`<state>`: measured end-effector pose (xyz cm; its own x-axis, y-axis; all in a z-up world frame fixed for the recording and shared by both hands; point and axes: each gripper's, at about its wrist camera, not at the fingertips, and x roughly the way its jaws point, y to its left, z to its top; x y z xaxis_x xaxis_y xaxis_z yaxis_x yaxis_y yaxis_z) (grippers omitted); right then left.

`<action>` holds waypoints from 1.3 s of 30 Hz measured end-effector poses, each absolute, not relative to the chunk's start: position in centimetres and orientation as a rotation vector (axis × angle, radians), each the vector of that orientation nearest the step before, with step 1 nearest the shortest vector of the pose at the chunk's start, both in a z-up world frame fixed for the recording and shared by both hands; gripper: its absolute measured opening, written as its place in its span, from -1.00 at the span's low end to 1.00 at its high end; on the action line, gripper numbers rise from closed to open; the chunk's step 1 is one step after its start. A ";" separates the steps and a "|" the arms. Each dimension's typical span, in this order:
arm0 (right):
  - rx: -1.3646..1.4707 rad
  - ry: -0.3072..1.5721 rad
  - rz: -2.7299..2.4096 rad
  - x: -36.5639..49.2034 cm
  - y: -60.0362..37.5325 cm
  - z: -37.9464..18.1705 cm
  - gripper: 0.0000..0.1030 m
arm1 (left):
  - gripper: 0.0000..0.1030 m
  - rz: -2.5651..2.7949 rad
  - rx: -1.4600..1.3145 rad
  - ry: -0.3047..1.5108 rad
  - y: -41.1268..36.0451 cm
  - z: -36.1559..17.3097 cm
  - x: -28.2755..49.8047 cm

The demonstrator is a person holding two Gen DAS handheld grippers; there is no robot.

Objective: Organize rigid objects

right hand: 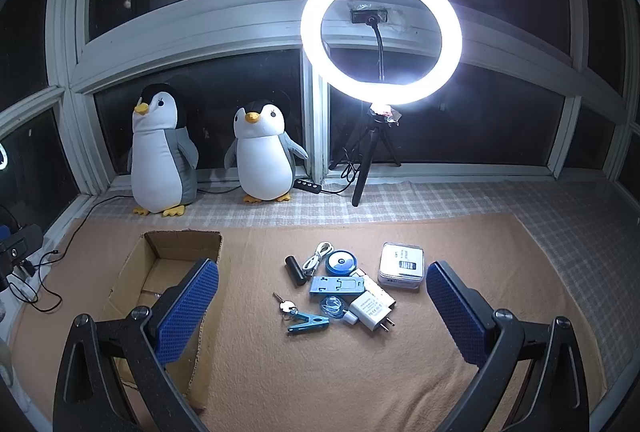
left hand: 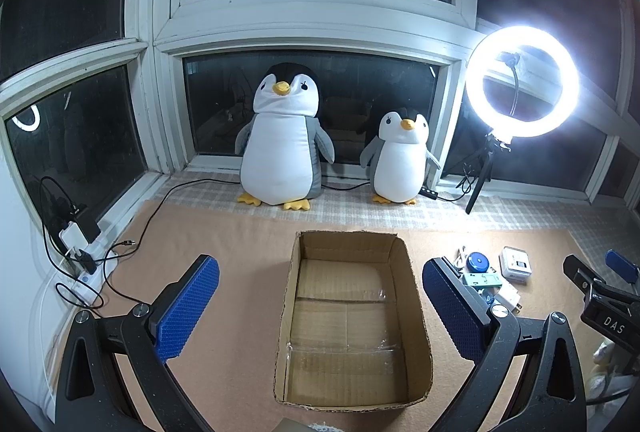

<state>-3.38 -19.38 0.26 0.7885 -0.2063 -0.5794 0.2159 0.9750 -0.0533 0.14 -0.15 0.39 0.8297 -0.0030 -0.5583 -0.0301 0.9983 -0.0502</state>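
Down near the cameras, both claws are spread wide and hold nothing. The left claw (left hand: 320, 306) hangs over the box (left hand: 352, 316), whose top is open so things can drop in. It looks empty, but its near wall hides a bit of the bottom. The right claw (right hand: 322, 306) faces the pile just right of the box, likely to pick first. The things lie close on the mat (right hand: 320, 372), easy to reach: clip (right hand: 309, 323), keys (right hand: 285, 306), plug (right hand: 370, 309), blue stand (right hand: 337, 286), black tube (right hand: 294, 269), round blue case (right hand: 341, 262), cord (right hand: 317, 256) and white pack (right hand: 401, 266). Farther back, two penguins (right hand: 164, 152) and a ring light (right hand: 381, 34) stand by the window, out of the way.
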 end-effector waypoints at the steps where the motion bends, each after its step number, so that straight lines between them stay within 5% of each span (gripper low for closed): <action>1: 0.016 0.623 -0.228 -3.4 -19.4 0.2 1.00 | 1.00 0.015 -0.058 0.593 -0.1 0.3 0.2; 18: 0.011 0.680 -0.234 -2.8 -19.9 -1.2 1.00 | 1.00 0.022 -0.039 0.675 0.2 -2.6 1.2; 39: -0.006 0.868 -0.248 -1.5 -23.7 -7.4 1.00 | 0.88 0.009 -0.079 1.036 3.3 -14.9 5.7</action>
<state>-1.49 -23.68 -7.36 0.6198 -0.2179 -0.7539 0.2132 0.9713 -0.1054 5.67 3.27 -14.87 0.5096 -0.0301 -0.8599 -0.0451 0.9971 -0.0616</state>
